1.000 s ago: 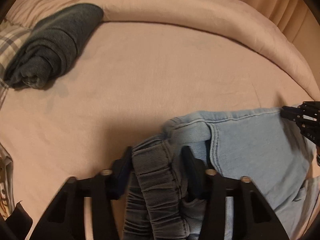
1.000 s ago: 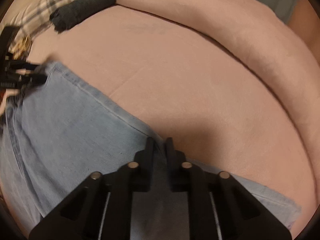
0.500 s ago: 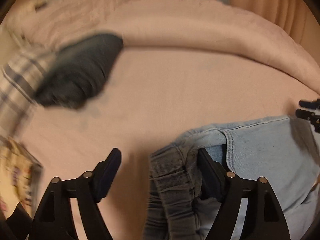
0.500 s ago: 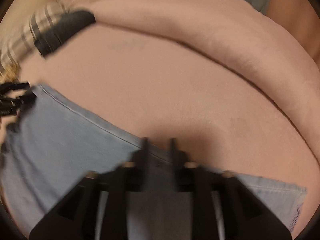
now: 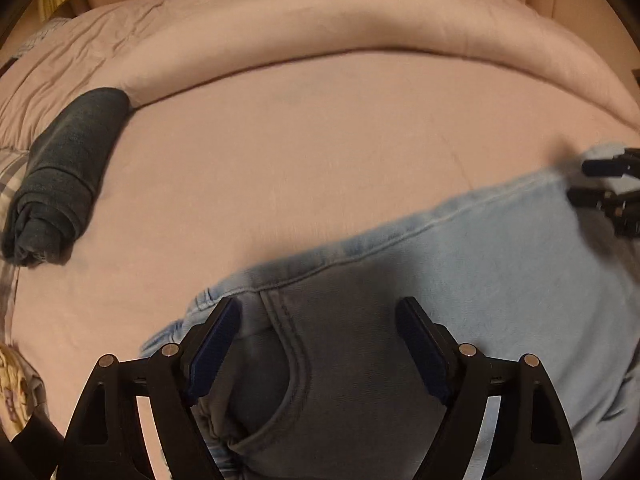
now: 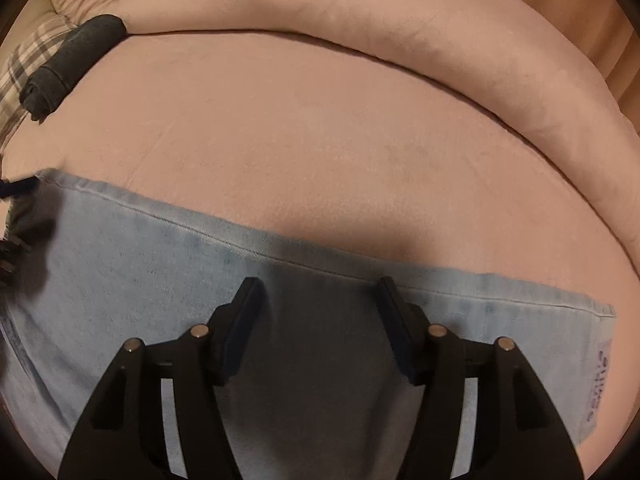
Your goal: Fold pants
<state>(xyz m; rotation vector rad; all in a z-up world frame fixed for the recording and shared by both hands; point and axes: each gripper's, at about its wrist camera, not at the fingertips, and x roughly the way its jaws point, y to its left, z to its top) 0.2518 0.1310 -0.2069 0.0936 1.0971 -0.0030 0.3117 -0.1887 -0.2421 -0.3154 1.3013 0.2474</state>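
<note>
Pink bedsheet (image 5: 320, 152) is carrying everything rn, so start at your own fingers. Left gripper (image 5: 318, 344) is hanging over the waistband end of the light-blue jeans (image 5: 500, 272), jaws spreading wider w/ nothing pinched; denim is lying flat under and between them, no pad pressing on it. Right gripper (image 6: 316, 320) is doing the same over the leg part, jaws opening too, cloth loose beneath, not clamped. The jeans are lying as a folded band across the sheet, long axis running side to side, waistband under your left, hem w/ its small label (image 6: 598, 384) out past your right. That's the relation the next fold is prob turning on: each end is sitting right below a gripper, so whichever end travels, it's going along that long axis toward the other hand. Right is the nearer one to the hem, left to the waist. Farther off, a rolled dark garment (image 5: 64, 172) is resting at the left near a plaid cloth (image 6: 24, 68), well apart from the jeans, and the bunched pink duvet (image 5: 360, 20) is curving along the back.
</note>
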